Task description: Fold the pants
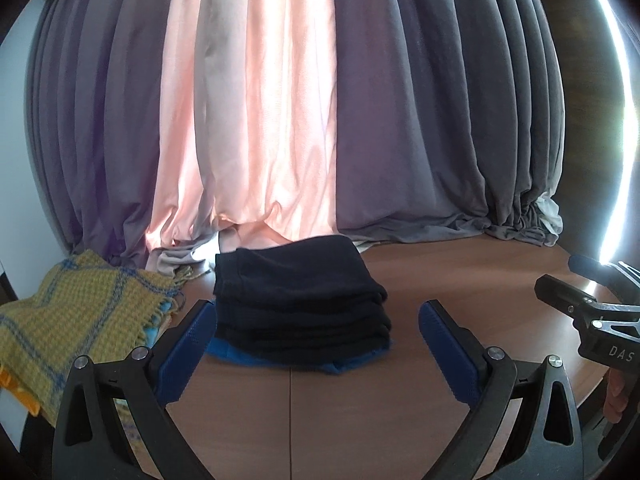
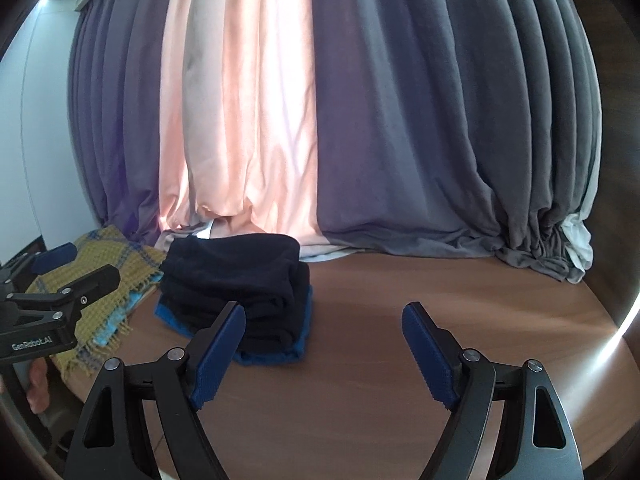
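Note:
Dark navy pants [image 1: 300, 292] lie folded in a thick stack on the brown table, on top of a blue cloth [image 1: 332, 364]. My left gripper [image 1: 316, 324] is open and empty, its blue pads on either side of the stack, a little in front of it. In the right wrist view the same stack [image 2: 240, 284] sits to the left of centre. My right gripper [image 2: 324, 328] is open and empty, just to the right and front of the stack. Each gripper shows in the other's view, the right one [image 1: 568, 280] and the left one [image 2: 76, 264].
A yellow and blue woven blanket [image 1: 76, 312] lies folded at the left of the table [image 1: 460, 272]; it also shows in the right wrist view [image 2: 108, 292]. Grey and pink curtains [image 1: 280, 120] hang behind and bunch on the table's back edge.

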Available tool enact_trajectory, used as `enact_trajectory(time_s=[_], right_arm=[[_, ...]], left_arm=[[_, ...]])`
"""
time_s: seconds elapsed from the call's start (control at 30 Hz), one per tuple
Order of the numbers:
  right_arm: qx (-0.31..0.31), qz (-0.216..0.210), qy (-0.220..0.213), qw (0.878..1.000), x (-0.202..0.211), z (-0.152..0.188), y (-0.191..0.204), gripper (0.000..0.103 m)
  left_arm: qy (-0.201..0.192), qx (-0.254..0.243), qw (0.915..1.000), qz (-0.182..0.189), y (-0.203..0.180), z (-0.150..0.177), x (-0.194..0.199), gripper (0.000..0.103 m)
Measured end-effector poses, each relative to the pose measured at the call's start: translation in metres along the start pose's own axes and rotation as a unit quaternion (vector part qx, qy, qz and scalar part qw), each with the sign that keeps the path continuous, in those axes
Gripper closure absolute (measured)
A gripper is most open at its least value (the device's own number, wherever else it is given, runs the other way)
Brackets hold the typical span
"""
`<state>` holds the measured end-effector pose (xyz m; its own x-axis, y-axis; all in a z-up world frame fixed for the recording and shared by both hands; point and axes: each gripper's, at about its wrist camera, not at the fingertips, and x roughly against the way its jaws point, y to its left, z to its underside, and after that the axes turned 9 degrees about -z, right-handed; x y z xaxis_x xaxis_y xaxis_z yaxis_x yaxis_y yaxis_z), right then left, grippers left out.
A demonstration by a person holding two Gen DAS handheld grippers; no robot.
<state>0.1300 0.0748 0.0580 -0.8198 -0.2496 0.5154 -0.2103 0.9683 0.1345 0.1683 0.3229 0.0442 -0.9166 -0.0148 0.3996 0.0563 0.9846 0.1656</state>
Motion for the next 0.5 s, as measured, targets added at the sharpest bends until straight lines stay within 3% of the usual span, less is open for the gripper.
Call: enact_trajectory(time_s=[0.5], right_arm=[[0.002,-0.003,-0.006,1.0,0.068,0.035,0.005,0.021]], left_arm=[[0.002,-0.001,1.0,0.003,-0.014,0.035,0.061,0.0]])
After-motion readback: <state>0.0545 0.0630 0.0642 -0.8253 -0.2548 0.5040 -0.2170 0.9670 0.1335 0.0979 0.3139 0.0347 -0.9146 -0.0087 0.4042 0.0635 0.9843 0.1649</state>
